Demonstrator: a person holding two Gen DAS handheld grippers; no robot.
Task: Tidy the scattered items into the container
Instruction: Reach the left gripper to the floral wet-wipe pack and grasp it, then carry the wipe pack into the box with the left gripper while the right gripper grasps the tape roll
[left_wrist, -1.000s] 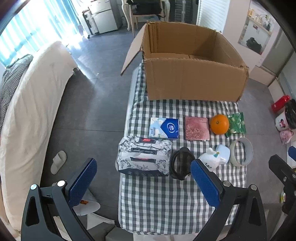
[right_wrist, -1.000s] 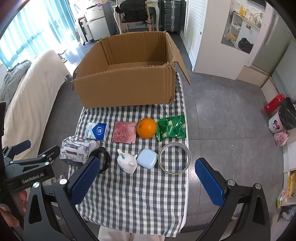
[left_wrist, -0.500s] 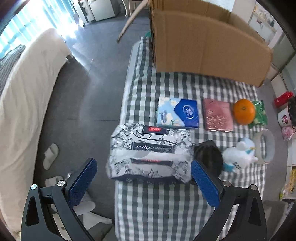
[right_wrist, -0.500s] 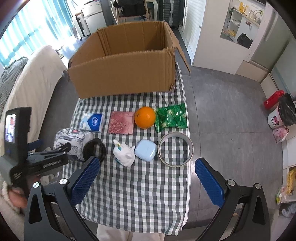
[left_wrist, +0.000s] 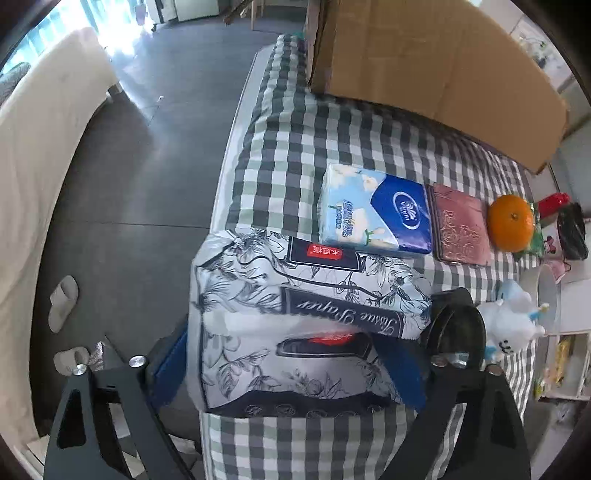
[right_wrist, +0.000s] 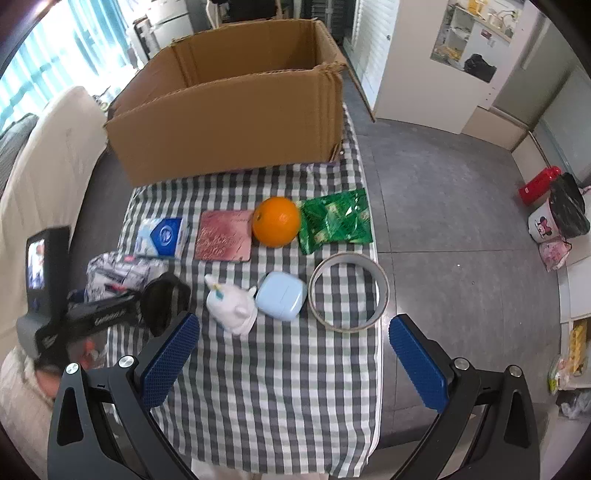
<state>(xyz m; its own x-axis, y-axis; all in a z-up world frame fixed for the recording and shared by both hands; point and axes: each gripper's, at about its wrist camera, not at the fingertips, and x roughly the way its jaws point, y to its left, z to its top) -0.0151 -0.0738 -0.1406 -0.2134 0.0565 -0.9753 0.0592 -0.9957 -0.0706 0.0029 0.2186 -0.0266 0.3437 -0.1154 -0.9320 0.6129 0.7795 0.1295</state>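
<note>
The floral tissue pack (left_wrist: 295, 317) lies at the table's left edge, and my left gripper (left_wrist: 288, 369) is open with its blue fingers on either side of the pack; I cannot tell if they touch it. The pack also shows in the right wrist view (right_wrist: 118, 273). My right gripper (right_wrist: 295, 362) is open and empty above the front of the table. The open cardboard box (right_wrist: 236, 110) stands at the far end. A blue tissue packet (left_wrist: 373, 210), a pink wallet (left_wrist: 460, 229), an orange (left_wrist: 511, 223), a green packet (right_wrist: 334, 219), a white plush toy (right_wrist: 232, 306), a light blue case (right_wrist: 282, 295), a tape ring (right_wrist: 349, 291) and a black round object (left_wrist: 456, 328) lie on the checked cloth.
A cream sofa (left_wrist: 40, 155) stands left of the table across a strip of grey floor. A slipper (left_wrist: 62, 302) lies on the floor. A red bottle (right_wrist: 539, 184) and bags (right_wrist: 565, 214) sit on the floor at the right.
My left gripper has moved forward and down until its open fingers flank the floral tissue pack. My right gripper has moved slightly closer to the table.
</note>
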